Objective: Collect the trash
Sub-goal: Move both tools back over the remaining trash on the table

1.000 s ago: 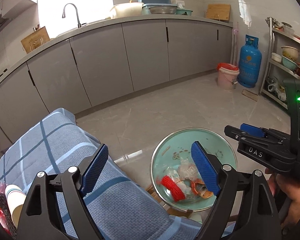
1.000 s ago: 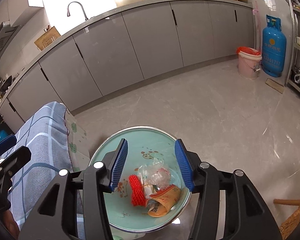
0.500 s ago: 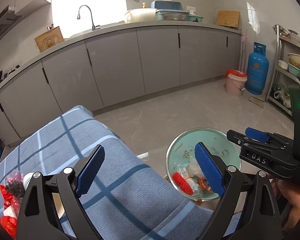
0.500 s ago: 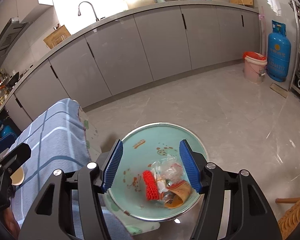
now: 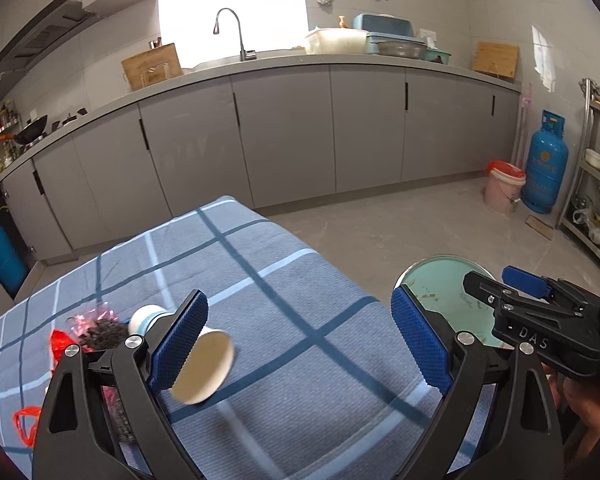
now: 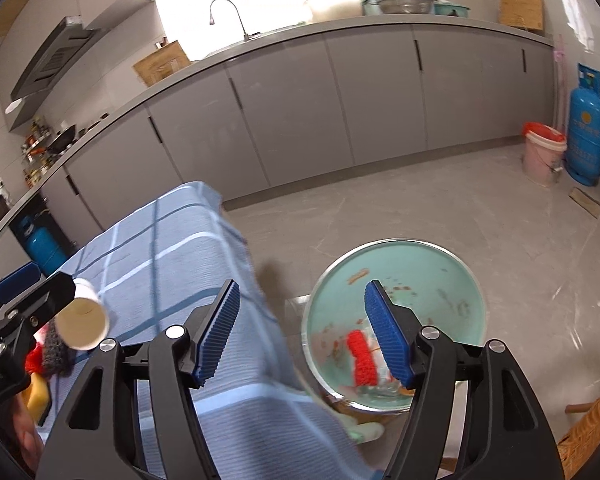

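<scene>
Bench under blue plaid cloth (image 5: 284,320); grey-tiled kitchen floor (image 6: 380,216), grey cabinets (image 5: 284,136). Left hand-held gripper (image 5: 300,344) spread, empty, beside a tipped white paper cup (image 5: 204,372). Right hand-held gripper (image 6: 302,332) opening, empty, over a teal enamel basin (image 6: 420,268) holding red mesh trash (image 6: 362,358).

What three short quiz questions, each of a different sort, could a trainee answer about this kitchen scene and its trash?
1. True or false: the paper cup lies on its side on the blue checked cloth.
2. Multiple choice: where is the red net? A) in the green basin; B) on the cloth; C) on the floor.
3. Fill in: the fingers of the right gripper are ____ and hold ____.

Key: 1 true; 2 A; 3 opening, nothing.
</scene>
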Demonstrator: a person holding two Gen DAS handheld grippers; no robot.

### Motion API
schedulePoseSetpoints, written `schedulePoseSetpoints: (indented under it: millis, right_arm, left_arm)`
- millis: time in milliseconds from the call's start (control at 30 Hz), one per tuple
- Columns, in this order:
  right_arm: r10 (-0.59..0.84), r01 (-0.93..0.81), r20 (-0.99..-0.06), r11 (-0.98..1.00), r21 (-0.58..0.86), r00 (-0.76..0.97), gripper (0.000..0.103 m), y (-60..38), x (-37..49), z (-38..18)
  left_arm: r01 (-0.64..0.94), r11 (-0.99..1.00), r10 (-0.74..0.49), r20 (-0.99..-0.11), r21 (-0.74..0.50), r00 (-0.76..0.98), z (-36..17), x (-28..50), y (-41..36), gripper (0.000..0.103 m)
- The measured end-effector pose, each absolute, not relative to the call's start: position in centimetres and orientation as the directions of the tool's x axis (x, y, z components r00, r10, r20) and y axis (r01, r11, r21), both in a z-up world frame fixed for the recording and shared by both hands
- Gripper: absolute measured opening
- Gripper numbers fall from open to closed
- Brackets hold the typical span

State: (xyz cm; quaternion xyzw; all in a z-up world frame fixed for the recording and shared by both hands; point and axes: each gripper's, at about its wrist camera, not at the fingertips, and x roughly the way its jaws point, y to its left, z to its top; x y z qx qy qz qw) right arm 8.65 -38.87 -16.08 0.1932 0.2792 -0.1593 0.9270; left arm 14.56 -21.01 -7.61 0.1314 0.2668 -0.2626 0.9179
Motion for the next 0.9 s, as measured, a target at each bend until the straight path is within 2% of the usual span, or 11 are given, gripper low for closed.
schedulePoseSetpoints:
  millis: [533,733,900]
  right_arm:
    - [-0.085,0.264,-0.569,0.935,0.239,0.818,0.071,-30.3,8.8,-14.8]
    - [-0.041,0.206,-0.558,0.950,0.236,0.829,0.075,-27.1,8.8,-14.6]
    - [0.004,0.153,-0.561,0.960,0.233,0.828,0.075,-24.7,9.5,-14.7]
  left_arm:
    - [0.463,0.878,-0.339,-0.528,0.119,0.779,-6.4,12.6,-13.6,0.092]
    - [0.400,0.903,-0.273,-0.507,0.159,0.818,-5.8,11.1,-8.6,0.093]
    - [0.293,0.938,-0.165,-0.506,0.185,0.846,-6.1,10.8,-3.4,0.094]
